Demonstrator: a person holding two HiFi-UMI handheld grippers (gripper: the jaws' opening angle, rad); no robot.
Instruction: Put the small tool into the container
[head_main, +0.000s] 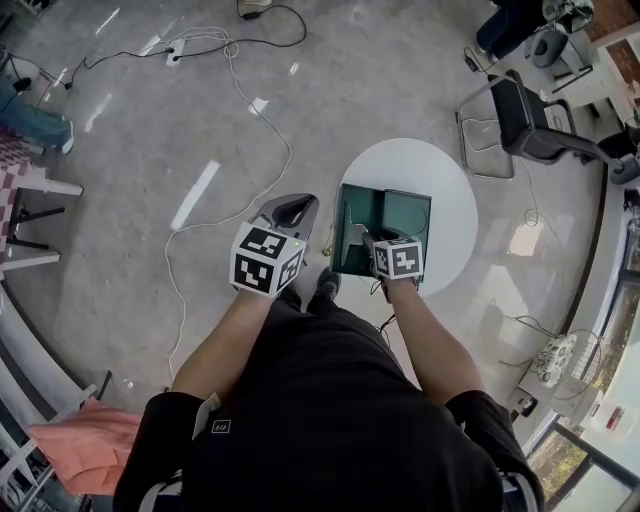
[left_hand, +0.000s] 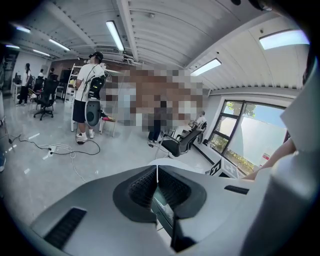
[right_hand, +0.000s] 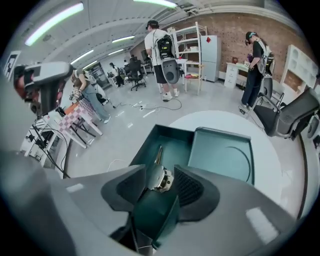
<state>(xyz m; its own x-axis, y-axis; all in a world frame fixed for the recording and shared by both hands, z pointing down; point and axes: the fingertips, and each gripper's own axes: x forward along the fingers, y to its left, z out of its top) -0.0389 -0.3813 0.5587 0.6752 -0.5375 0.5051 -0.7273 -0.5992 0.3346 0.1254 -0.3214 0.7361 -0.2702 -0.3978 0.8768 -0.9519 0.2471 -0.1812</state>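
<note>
A dark green container (head_main: 355, 215) stands open on a round white table (head_main: 450, 190), its lid (right_hand: 222, 155) laid flat to the right. My right gripper (right_hand: 159, 182) hovers over the container's near end (right_hand: 172, 150), jaws apart. A small silvery tool (right_hand: 159, 170) with a thin pointed tip sits between the pads, leaning toward the left one and pointing into the box. In the head view the right gripper (head_main: 365, 240) is above the container's near edge. My left gripper (head_main: 297, 208) is held left of the table over the floor. Its pads (left_hand: 145, 185) meet with nothing between them.
A black office chair (head_main: 530, 120) stands beyond the table to the right. White cables (head_main: 250, 120) and a power strip (head_main: 175, 48) lie on the floor to the left. An orange cloth (head_main: 85, 440) is at the lower left. People (right_hand: 162, 55) stand farther off.
</note>
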